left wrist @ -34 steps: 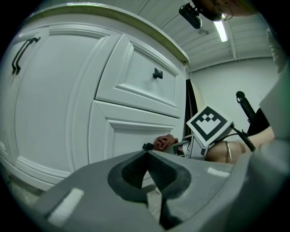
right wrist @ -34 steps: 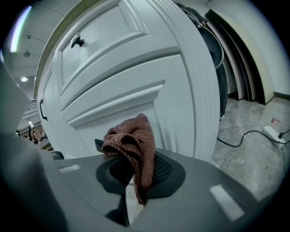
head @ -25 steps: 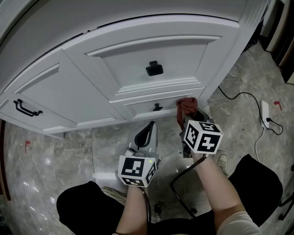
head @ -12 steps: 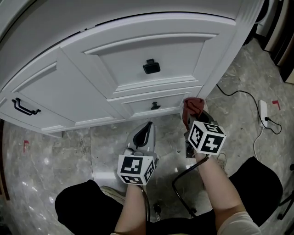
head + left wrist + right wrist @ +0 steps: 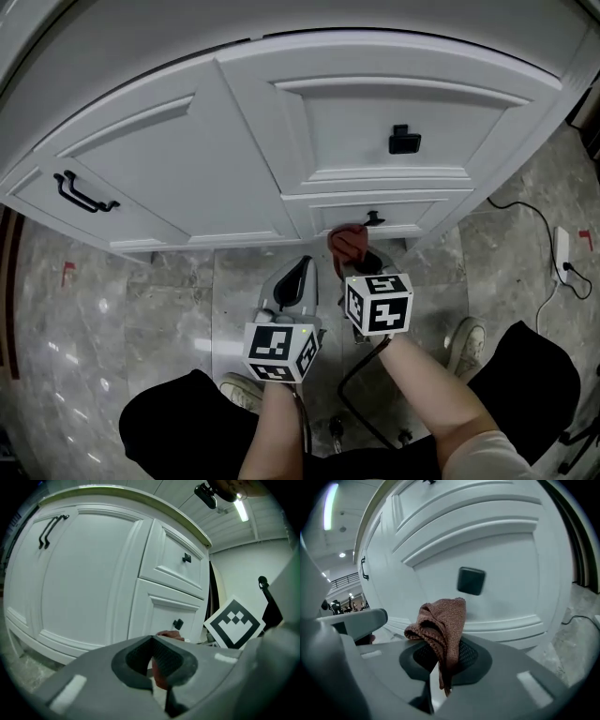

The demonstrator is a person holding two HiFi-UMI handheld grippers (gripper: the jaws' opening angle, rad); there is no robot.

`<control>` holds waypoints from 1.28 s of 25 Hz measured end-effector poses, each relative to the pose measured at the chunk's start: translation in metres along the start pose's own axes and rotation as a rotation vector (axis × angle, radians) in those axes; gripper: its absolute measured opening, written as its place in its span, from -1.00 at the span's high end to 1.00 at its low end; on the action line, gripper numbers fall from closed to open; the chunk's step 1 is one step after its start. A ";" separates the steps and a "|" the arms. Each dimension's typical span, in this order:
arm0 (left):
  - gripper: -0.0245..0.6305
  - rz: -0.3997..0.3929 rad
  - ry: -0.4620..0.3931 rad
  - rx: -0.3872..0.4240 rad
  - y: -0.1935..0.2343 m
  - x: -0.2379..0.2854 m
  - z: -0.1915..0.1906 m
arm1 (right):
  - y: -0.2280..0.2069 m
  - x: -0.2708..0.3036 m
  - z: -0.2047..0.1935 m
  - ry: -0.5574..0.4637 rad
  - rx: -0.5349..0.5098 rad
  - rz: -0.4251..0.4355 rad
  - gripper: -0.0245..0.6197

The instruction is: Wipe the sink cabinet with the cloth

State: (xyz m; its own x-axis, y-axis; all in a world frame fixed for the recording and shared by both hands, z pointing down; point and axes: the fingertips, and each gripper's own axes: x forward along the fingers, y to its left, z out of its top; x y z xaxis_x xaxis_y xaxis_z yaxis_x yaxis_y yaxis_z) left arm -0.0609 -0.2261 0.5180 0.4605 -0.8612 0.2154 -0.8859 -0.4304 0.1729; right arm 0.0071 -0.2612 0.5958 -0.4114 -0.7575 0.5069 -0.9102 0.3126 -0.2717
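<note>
The white sink cabinet (image 5: 187,178) curves across the top of the head view. My right gripper (image 5: 361,258) is shut on a crumpled red-brown cloth (image 5: 349,244). It holds the cloth at the lower drawer front, just below and left of the small black knob (image 5: 375,218). In the right gripper view the cloth (image 5: 440,620) stands up out of the jaws of the right gripper (image 5: 440,667), with the knob (image 5: 470,581) right behind it. My left gripper (image 5: 298,272) hangs beside it to the left, shut on nothing, off the cabinet. The cloth (image 5: 168,633) peeks over the left gripper (image 5: 154,667) in its own view.
A black bar handle (image 5: 82,194) is on the left door and a square knob (image 5: 404,141) on the upper drawer. A white power strip (image 5: 561,246) and black cable (image 5: 525,211) lie on the marble floor at right. A shoe (image 5: 466,342) rests near my right arm.
My right gripper has carried the cloth leftward along the lower drawer front, from right of the knob to left of it. The head view has shifted with it. The left gripper stayed put.
</note>
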 end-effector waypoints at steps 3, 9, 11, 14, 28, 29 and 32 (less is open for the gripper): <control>0.92 0.030 0.004 0.000 0.024 -0.013 0.003 | 0.035 0.019 0.004 -0.020 -0.025 0.062 0.69; 0.92 0.078 0.020 -0.009 0.060 -0.035 -0.005 | 0.059 0.048 0.002 -0.025 0.013 0.101 0.69; 0.92 0.083 0.013 -0.022 0.066 -0.038 -0.005 | 0.059 0.051 0.001 -0.034 0.016 0.096 0.68; 0.92 0.076 -0.005 -0.026 0.067 -0.037 0.000 | 0.058 0.050 0.002 -0.041 0.003 0.090 0.68; 0.92 0.002 -0.001 0.007 0.021 -0.009 0.002 | -0.020 0.011 0.018 -0.084 0.062 -0.026 0.68; 0.92 -0.007 -0.001 0.010 0.016 -0.006 0.002 | -0.027 0.008 0.018 -0.086 0.070 -0.034 0.67; 0.92 -0.034 0.008 0.016 -0.003 0.003 0.000 | -0.046 -0.002 0.019 -0.090 0.079 -0.060 0.67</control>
State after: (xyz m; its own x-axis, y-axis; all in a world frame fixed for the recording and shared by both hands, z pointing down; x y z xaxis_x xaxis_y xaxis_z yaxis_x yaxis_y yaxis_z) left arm -0.0572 -0.2275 0.5180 0.4906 -0.8437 0.2178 -0.8706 -0.4635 0.1652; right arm 0.0505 -0.2849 0.5919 -0.3469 -0.8228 0.4501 -0.9251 0.2211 -0.3087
